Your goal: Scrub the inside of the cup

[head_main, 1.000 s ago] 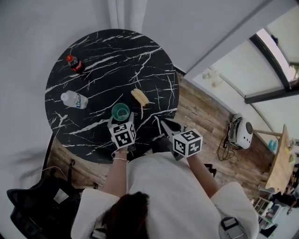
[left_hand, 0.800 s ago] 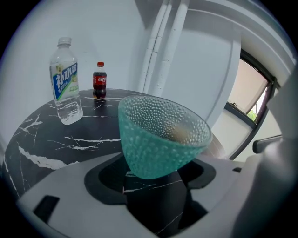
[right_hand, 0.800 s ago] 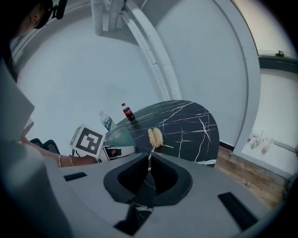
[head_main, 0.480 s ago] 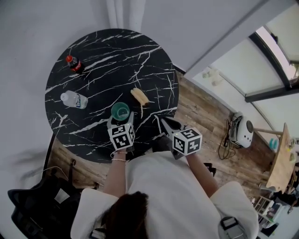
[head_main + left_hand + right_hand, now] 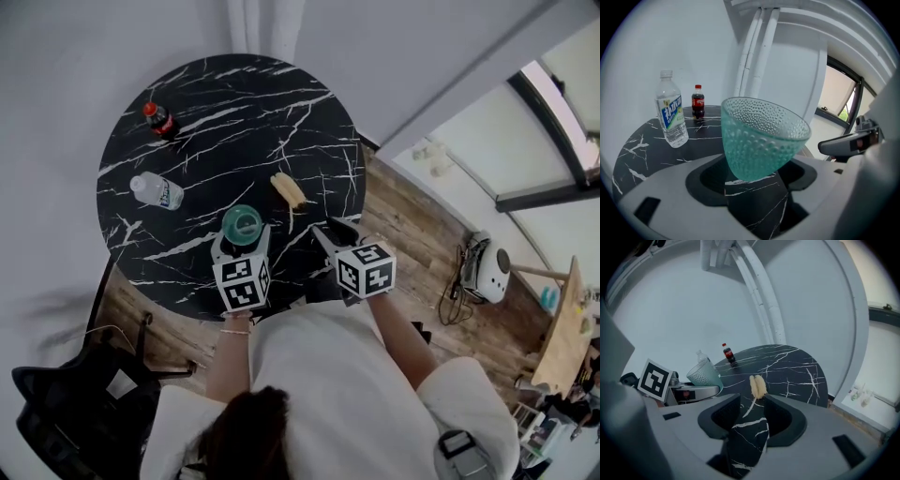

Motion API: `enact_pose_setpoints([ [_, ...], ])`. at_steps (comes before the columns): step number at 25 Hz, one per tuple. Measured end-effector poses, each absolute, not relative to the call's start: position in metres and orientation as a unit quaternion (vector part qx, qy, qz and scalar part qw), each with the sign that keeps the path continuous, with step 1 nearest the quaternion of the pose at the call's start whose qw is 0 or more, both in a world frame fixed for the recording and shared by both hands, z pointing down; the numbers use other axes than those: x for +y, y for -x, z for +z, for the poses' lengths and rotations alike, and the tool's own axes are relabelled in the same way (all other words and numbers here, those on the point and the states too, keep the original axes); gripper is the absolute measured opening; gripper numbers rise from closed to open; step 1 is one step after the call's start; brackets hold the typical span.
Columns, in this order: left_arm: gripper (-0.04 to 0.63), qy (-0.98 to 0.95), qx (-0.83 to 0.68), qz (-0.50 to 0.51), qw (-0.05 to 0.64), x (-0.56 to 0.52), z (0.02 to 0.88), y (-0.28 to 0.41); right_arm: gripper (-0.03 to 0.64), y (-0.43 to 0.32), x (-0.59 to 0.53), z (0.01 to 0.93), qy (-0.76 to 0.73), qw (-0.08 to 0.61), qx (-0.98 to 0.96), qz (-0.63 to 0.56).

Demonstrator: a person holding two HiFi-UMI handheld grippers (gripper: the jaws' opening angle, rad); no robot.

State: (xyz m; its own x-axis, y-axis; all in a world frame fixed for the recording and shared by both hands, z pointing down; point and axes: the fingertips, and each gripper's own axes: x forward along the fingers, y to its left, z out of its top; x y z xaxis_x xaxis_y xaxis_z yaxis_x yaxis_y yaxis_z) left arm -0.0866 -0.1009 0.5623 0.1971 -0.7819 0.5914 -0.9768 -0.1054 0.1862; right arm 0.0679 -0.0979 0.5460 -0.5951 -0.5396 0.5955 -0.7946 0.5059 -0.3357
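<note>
We see the left gripper (image 5: 754, 177) clenched on the base of the green cup (image 5: 761, 136), which tilts above the black marble table (image 5: 234, 103). The right gripper (image 5: 751, 411) has just been opening its jaws and clasps nothing. The brush (image 5: 758, 386) lies just ahead.

Over the round black marble table (image 5: 234, 112), a teal cup (image 5: 242, 223) shows at the left gripper's (image 5: 242, 243) front end; right of the cup lies a pale brush (image 5: 289, 191), left of it a water bottle (image 5: 157, 190), far beyond it a cola bottle (image 5: 160, 120)
</note>
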Motion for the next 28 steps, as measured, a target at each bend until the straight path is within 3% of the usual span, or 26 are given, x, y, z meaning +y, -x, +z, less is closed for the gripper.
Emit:
enact_pose_setpoints([
  [1, 0.334, -0.721, -0.611, 0.178, 0.274, -0.099, 0.559, 0.089, 0.147, -0.063, -0.1, 0.546, -0.388, 0.214, -0.844, 0.3],
  [10, 0.334, -0.708, -0.632, 0.197, 0.245, -0.078, 0.529, 0.116, 0.202, -0.029, -0.138, 0.569, -0.356, 0.248, -0.851, 0.297],
  [28, 0.334, -0.679, -0.651, 0.222, 0.258, -0.054, 0.522, 0.142, 0.219, -0.01, -0.179, 0.629, -0.341, 0.362, -0.815, 0.298],
])
